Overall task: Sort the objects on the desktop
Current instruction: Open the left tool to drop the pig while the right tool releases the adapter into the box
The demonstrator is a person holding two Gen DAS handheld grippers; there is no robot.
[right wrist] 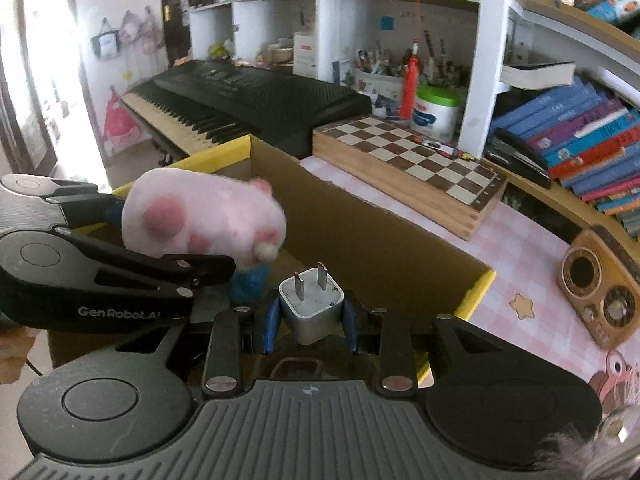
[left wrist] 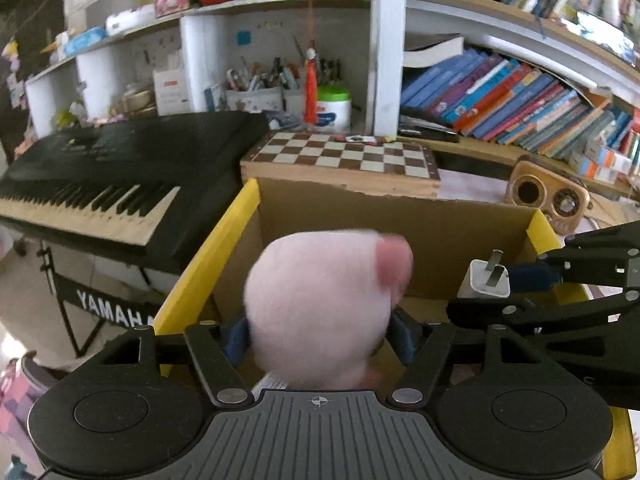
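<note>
A pink plush toy (left wrist: 320,312) sits blurred between the blue pads (left wrist: 236,340) of my left gripper (left wrist: 320,332), over an open cardboard box (left wrist: 400,216) with yellow flaps. The right pad stands slightly off the toy, so the jaws look open around it. The right wrist view shows the plush toy (right wrist: 200,220) at the left gripper (right wrist: 176,240), above the box (right wrist: 380,232). My right gripper (right wrist: 310,320) is shut on a white charger plug (right wrist: 312,308), prongs up, over the box's near right part. The left wrist view has the charger (left wrist: 486,280) in the right gripper (left wrist: 516,280) at right.
A wooden chessboard case (right wrist: 412,168) lies behind the box on the pink checked desk (right wrist: 520,248). A black keyboard (left wrist: 100,184) stands at left, a wooden radio (right wrist: 600,288) at right. Shelves with books (left wrist: 520,100) and pen pots (left wrist: 260,88) rise behind.
</note>
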